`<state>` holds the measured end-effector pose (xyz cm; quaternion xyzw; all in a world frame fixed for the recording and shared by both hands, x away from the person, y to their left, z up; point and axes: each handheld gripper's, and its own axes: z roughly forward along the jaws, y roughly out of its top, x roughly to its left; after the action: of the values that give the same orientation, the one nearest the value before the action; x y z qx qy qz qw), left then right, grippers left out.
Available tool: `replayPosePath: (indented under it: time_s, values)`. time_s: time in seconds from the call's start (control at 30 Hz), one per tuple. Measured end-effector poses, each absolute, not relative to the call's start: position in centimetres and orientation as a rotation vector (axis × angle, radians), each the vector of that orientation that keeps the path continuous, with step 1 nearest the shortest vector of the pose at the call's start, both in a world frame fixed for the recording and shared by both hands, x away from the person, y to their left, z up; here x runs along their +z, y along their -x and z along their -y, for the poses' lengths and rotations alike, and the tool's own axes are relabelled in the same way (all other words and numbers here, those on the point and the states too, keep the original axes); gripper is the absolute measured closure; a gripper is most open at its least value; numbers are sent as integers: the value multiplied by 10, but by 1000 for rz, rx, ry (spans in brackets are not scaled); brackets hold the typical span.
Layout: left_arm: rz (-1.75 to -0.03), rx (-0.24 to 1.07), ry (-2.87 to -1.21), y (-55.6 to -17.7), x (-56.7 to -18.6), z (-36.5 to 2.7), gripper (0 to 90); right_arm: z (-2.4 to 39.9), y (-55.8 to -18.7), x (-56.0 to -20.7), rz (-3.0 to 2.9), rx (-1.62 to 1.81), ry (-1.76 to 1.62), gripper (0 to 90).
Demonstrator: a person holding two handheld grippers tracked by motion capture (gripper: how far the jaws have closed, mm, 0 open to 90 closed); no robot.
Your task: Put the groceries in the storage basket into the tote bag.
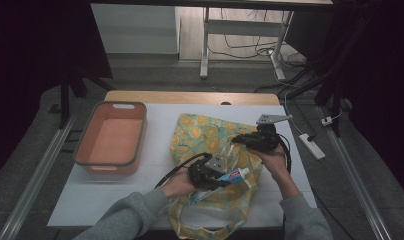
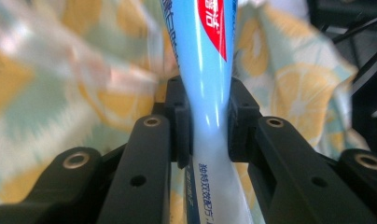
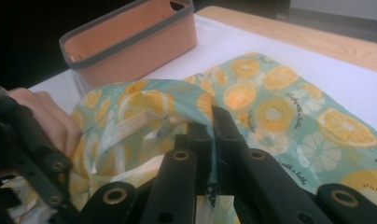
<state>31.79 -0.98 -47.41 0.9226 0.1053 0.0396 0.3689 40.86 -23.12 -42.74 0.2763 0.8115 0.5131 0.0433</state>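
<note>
Up close, our left gripper (image 2: 210, 123) pinches one toothpaste tube (image 2: 207, 70) between its pads, jaws drawn in tight on its narrow waist; the tube's cap end runs off the top of the left gripper view and its tail is cut off at the bottom. Our right gripper (image 3: 211, 128) is closed on a fold of the one fruit-print cloth bag (image 3: 280, 112), the cloth bunched around the jaws so the pads themselves are hard to make out. From above, the tube (image 1: 235, 174) lies over the bag's opening (image 1: 202, 131) near the table's (image 1: 160, 115) front edge, the bag's lower loop cut off at the bottom. One orange bin (image 1: 112, 137) sits toward the table's left edge.
</note>
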Motion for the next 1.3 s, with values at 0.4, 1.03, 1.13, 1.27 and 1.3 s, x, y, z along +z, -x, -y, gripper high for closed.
replayPosePath:
  time_s: [0.4,1.03,1.13,1.27,1.3]
  values:
    - [-262,140,-2470,-314,-480,17,741,241,-405,-416,-2424,1626,-849,874]
    - [-549,356,-2501,-347,-482,33,733,233,-395,-404,-2433,1696,-793,877]
    - [-587,353,-2489,-357,-487,37,729,230,-394,-406,-2446,1693,-787,877]
    - [-600,342,-2510,-365,-500,44,712,229,-395,-408,-2452,1663,-792,877]
    - [-596,341,-2511,-366,-502,45,703,229,-396,-409,-2454,1652,-798,877]
